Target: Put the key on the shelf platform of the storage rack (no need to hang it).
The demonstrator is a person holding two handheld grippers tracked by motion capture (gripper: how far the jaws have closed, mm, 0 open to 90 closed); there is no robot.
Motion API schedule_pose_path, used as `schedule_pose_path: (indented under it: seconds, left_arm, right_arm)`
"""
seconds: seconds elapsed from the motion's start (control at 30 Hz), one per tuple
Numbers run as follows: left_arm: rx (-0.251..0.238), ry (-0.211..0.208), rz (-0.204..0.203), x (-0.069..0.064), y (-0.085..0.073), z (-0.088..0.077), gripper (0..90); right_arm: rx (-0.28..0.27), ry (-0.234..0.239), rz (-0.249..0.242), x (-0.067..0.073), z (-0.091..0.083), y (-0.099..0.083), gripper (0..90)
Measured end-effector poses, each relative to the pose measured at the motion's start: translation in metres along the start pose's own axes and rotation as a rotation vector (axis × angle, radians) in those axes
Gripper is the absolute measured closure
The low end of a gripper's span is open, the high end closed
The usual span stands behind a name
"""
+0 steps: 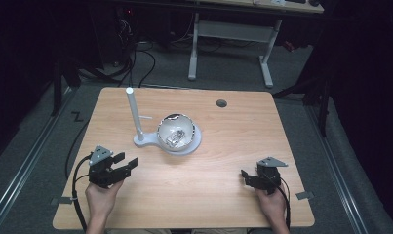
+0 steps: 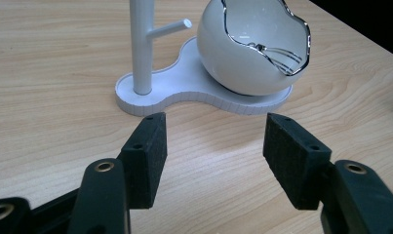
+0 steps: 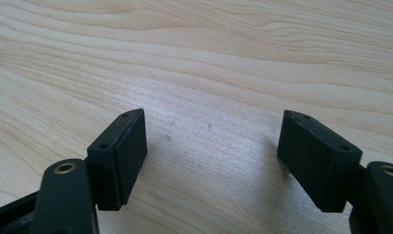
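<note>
Both grippers, left point(image 1: 125, 165) and right point(image 1: 246, 178), rest spread and empty near the table point(image 1: 223, 146) edge. White bowl point(image 1: 176, 131) on its stand point(image 1: 135, 109) sits at 12 o'clock (glossy, likely fragile, slippery); grip the rim.

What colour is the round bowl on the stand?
White, with a shiny silver rim; the bowl shows best in the left gripper view.

One wooden table point(image 1: 208, 195) carries one white stand point(image 1: 150, 141) with a single upright post point(image 1: 134, 114) and one short side peg point(image 2: 170, 28). One white, egg-shaped bowl point(image 1: 176, 130) rests on the stand, with one metal object point(image 1: 174, 140) inside. Two black grippers are present: the left gripper point(image 1: 127, 165) and the right gripper point(image 1: 245, 176). Each has two jaws.
</note>
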State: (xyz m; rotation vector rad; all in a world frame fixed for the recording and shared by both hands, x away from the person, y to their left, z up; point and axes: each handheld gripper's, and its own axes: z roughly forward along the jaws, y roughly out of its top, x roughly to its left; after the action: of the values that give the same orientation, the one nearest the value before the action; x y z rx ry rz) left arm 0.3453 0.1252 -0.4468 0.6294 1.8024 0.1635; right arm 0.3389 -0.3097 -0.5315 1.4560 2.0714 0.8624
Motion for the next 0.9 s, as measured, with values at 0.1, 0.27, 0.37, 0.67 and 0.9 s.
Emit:
schedule_pose_path:
  seconds: [0.1,0.27,0.37,0.67,0.9]
  left_arm:
    - [0.003,0.008,-0.009,0.002,-0.001,0.000,42.2]
    - [0.004,0.010,-0.005,0.006,-0.003,0.000,42.2]
    - [0.005,0.021,-0.014,0.008,-0.004,0.000,42.1]
    - [0.013,0.035,-0.033,0.013,-0.006,0.001,42.1]
    - [0.022,0.046,-0.036,0.018,-0.012,0.003,42.0]
  right_arm:
    - [0.000,0.000,0.000,0.000,0.000,0.000,26.8]
    - [0.000,0.000,0.000,0.000,0.000,0.000,26.9]
    - [0.000,0.000,0.000,0.000,0.000,0.000,26.8]
    - [0.000,0.000,0.000,0.000,0.000,0.000,26.9]
    - [0.000,0.000,0.000,0.000,0.000,0.000,26.9]
